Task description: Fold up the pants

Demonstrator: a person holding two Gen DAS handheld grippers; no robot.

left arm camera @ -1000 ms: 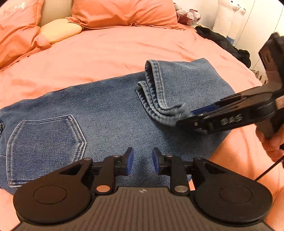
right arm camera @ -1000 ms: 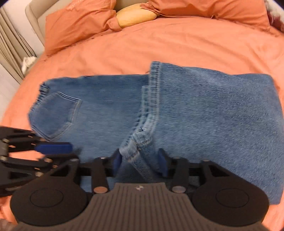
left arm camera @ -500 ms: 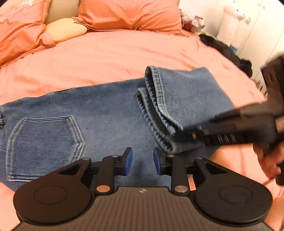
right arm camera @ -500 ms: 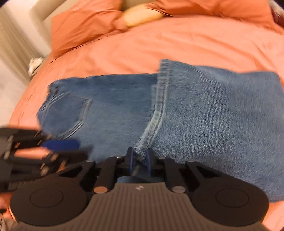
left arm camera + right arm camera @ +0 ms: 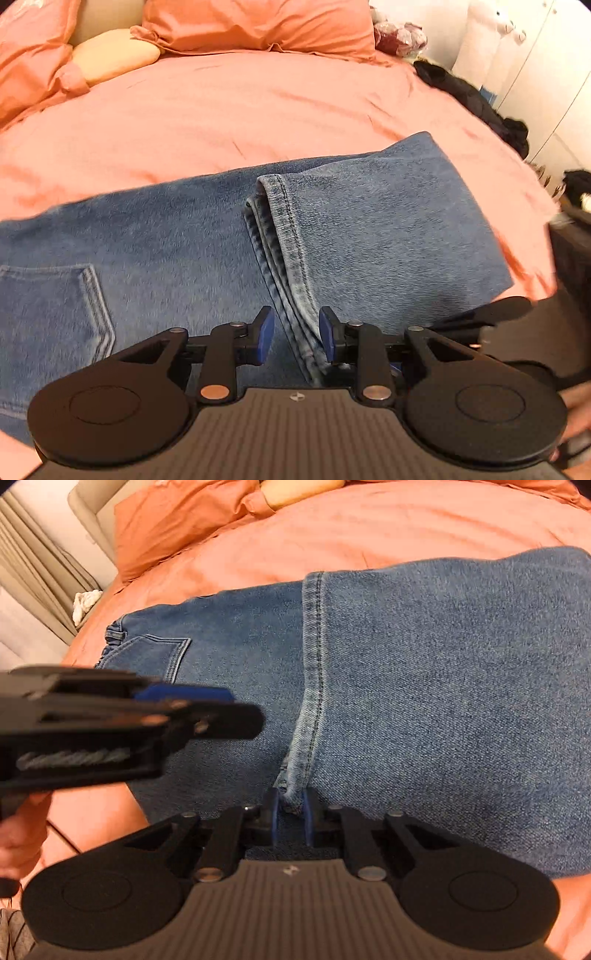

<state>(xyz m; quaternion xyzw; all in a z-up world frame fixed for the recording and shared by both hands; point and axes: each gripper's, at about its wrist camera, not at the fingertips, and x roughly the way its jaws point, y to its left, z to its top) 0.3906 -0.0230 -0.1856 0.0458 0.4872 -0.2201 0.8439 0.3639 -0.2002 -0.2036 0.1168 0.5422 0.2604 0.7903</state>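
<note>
Blue jeans (image 5: 177, 236) lie on the pink bed, the legs folded back over the seat so the leg hems (image 5: 284, 243) run across the middle. A back pocket (image 5: 48, 306) shows at the left. My left gripper (image 5: 295, 336) is open, its blue pads on either side of the hem's near end. My right gripper (image 5: 290, 814) is shut on the near corner of the hem (image 5: 312, 672). The jeans (image 5: 443, 686) fill the right wrist view, and the left gripper (image 5: 207, 705) reaches in from the left there.
The pink bedsheet (image 5: 229, 107) spreads beyond the jeans. Pink pillows (image 5: 258, 22) and a yellow cushion (image 5: 110, 55) lie at the head. Dark clothes (image 5: 469, 96) hang off the right edge by a white wardrobe (image 5: 535, 74). A curtain (image 5: 40, 590) hangs at the left.
My right gripper closed on the hem's near corner and drew it toward the near edge. My left gripper moved right and now straddles the hem.
</note>
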